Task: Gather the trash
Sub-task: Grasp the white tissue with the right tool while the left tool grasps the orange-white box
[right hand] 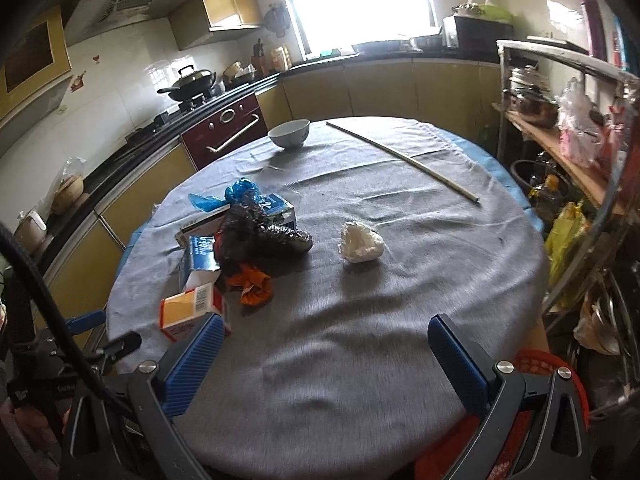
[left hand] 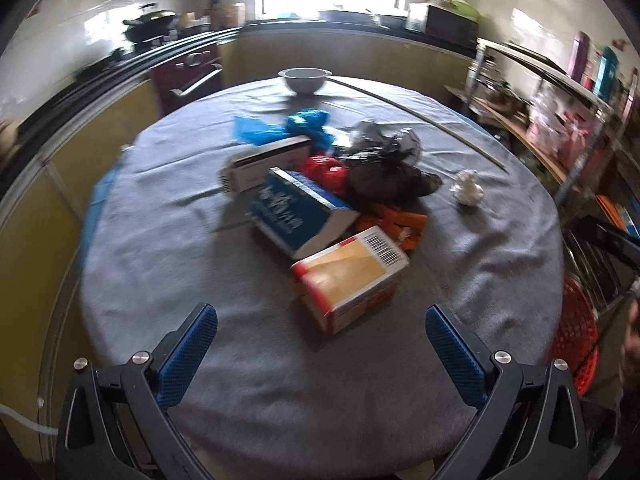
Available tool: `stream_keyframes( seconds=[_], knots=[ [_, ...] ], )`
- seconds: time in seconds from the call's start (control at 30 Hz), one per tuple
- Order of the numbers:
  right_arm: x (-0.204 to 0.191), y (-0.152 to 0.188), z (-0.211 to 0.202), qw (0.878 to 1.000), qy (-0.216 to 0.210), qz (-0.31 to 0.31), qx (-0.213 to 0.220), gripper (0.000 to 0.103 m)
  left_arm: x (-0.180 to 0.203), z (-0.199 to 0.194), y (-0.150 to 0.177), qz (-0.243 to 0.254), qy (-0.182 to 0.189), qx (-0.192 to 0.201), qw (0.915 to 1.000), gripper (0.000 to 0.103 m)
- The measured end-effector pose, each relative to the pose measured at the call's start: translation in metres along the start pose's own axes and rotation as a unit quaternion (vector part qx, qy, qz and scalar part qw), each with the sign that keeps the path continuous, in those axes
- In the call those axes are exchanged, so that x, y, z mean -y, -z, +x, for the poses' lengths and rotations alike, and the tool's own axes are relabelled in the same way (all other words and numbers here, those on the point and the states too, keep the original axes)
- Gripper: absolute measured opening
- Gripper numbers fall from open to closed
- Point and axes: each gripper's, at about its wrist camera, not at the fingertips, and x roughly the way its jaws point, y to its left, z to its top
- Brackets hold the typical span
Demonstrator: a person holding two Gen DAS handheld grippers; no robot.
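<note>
A heap of trash lies on the round grey-clothed table (left hand: 200,264): an orange-and-red carton (left hand: 352,276) nearest, a blue carton (left hand: 298,214), a white box (left hand: 268,162), a black plastic bag (left hand: 384,168), a blue bag (left hand: 288,126), a red wrapper (left hand: 326,170) and orange scraps (left hand: 396,224). A crumpled white tissue (right hand: 361,245) lies apart to the right of the heap. My left gripper (left hand: 320,340) is open, hovering just short of the orange carton (right hand: 188,312). My right gripper (right hand: 326,354) is open above bare cloth, short of the tissue (left hand: 467,191).
A white bowl (right hand: 289,133) and a long thin stick (right hand: 400,158) lie at the table's far side. A red basket (left hand: 576,340) stands low at the right beside metal shelving (right hand: 560,148). Kitchen counters and a stove (right hand: 192,84) ring the back and left.
</note>
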Motion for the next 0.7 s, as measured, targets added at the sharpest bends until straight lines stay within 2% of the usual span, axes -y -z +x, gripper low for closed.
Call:
stream_keyframes(
  seconds=[0.17, 0.3, 0.5, 0.53, 0.6, 0.7],
  knots=[
    [0.007, -0.018, 0.042, 1.000, -0.014, 0.008, -0.025, 0.098, 0.000, 0.025, -0.016, 0.027, 0.030, 0.000, 0.9992, 0.103],
    [0.012, -0.032, 0.075, 0.999, -0.008, 0.002, -0.034, 0.090, 0.000, 0.043, -0.023, 0.037, 0.051, -0.011, 0.9979, 0.103],
    [0.029, -0.055, 0.128, 0.998, -0.005, 0.028, -0.061, 0.078, 0.003, 0.059, -0.026, 0.045, 0.083, -0.020, 0.9953, 0.102],
    [0.031, -0.059, 0.136, 0.997, -0.002, 0.030, -0.065, 0.077, 0.004, 0.060, -0.026, 0.046, 0.089, -0.020, 0.9947, 0.099],
    [0.034, -0.064, 0.152, 0.997, 0.001, 0.034, -0.075, 0.067, 0.005, 0.062, -0.025, 0.049, 0.097, -0.023, 0.9938, 0.093],
    [0.039, -0.066, 0.174, 0.994, 0.004, 0.048, -0.094, 0.064, 0.004, 0.066, -0.024, 0.045, 0.103, -0.028, 0.9933, 0.083]
  ],
)
